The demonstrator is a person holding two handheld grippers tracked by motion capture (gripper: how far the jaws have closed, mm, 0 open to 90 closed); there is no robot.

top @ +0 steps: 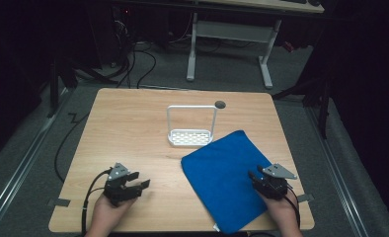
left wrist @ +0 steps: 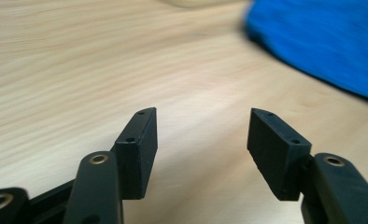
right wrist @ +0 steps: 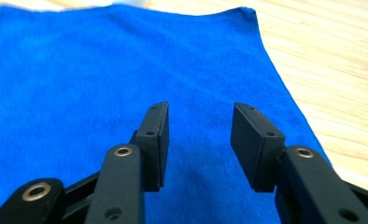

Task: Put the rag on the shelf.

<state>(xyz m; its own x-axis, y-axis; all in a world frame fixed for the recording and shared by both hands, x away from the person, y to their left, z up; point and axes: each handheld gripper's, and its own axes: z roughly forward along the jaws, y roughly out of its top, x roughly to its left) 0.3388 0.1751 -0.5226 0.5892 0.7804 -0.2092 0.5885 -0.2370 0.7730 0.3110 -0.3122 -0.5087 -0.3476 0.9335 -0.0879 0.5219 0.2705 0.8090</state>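
- Left tool [top: 139, 181] over bare wood near the tabletop's [top: 133, 123] front-left corner, jaws apart, nothing between them.
- Right tool [top: 255, 176] over the blue cloth [top: 222, 173] at its right edge, jaws apart, pads [right wrist: 156, 140] clear of the fabric.
- Blue cloth lies flat on the front-right part of the tabletop, its near corner hanging over the front edge.
- White wire rack [top: 190, 129] stands mid-tabletop, just beside the cloth's far edge.

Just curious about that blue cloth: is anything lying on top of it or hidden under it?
Nothing lies on the blue cloth; the right gripper sits over its right edge with fingers open. It lies flat on the wooden table; whatever is underneath is covered.
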